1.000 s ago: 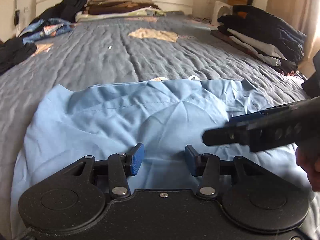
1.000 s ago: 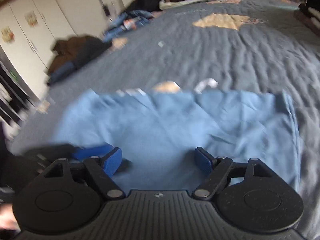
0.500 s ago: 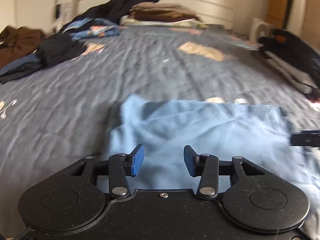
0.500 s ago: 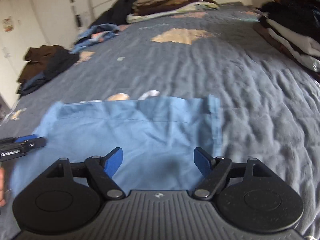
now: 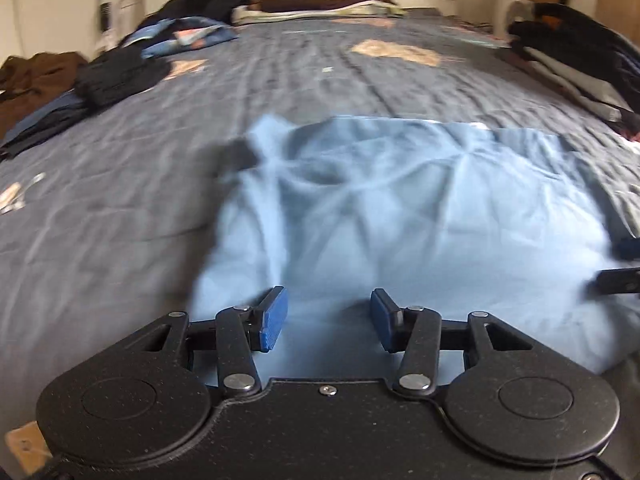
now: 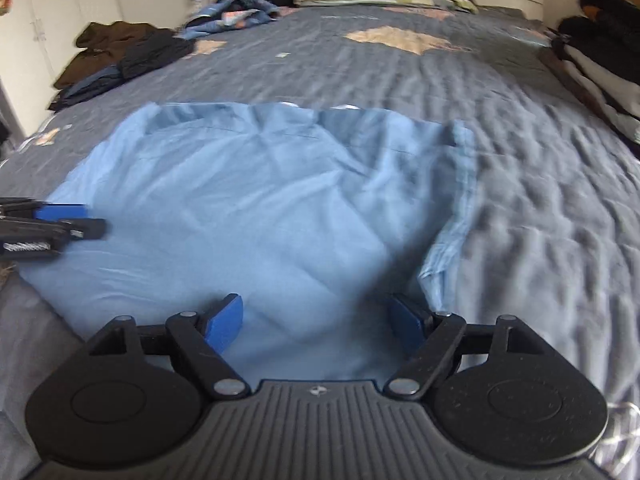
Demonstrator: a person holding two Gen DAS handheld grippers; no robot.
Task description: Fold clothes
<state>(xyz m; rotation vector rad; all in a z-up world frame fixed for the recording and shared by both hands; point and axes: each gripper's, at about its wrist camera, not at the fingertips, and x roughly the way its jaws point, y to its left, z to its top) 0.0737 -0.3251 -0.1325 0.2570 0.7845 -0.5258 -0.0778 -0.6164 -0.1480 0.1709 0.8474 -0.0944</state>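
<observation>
While both tongs gape (empty), the blue garment (image 6: 256, 208) lies beneath.

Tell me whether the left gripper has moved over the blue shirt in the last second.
Yes. The left gripper has slid toward the left edge of the blue shirt, exposing more grey bedspread.

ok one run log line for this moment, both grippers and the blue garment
stage: fold pending | left gripper: jaws opening, holding nothing | right gripper: open, holding nothing | light blue garment: flat on grey bedspread, creased
</observation>
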